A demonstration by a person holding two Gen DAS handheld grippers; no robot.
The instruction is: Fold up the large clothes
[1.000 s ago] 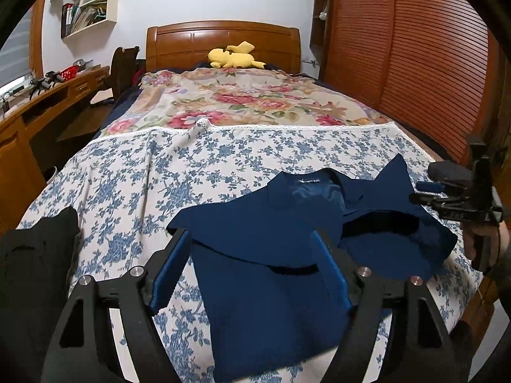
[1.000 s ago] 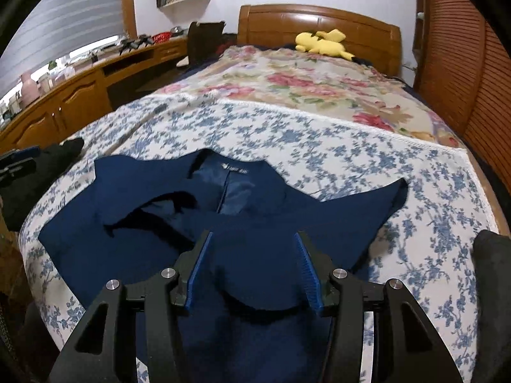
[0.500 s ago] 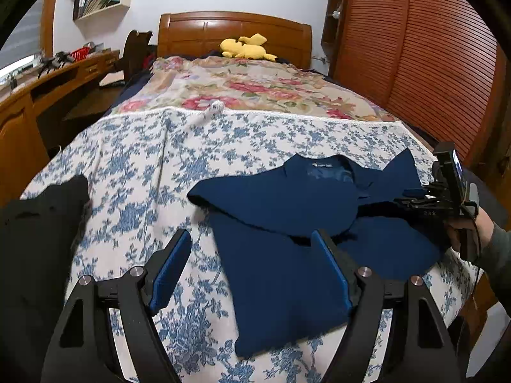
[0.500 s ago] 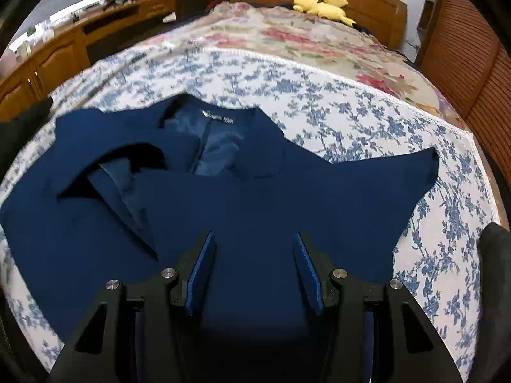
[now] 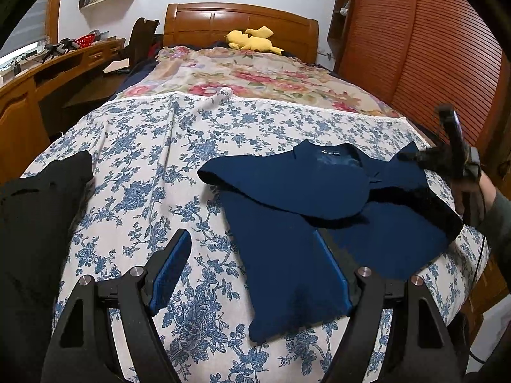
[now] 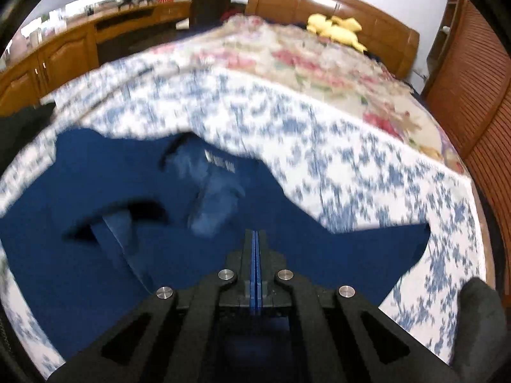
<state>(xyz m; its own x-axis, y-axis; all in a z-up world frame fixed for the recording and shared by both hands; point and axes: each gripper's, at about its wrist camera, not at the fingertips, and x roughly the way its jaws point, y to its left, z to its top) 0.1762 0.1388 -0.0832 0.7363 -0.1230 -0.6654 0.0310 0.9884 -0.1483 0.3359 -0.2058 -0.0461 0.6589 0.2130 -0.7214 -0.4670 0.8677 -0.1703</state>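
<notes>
Left wrist view: left gripper [image 5: 252,266] jaws spread wide, nothing gripped, hovering over lower left edge of navy shirt [image 5: 297,249]. Shirt lying on blue-floral sheet [image 5: 150,159] at foot of bed [image 5: 239,22], right half near bed's right edge, one flap folded across chest. Black garment [image 5: 35,210] at left edge; bare sheet between it and shirt. Right wrist view, blurred: right gripper [image 6: 256,239] jaws just snapped closed, pads together over shirt fabric; cannot tell whether cloth pinched. Open sheet beyond collar.
</notes>
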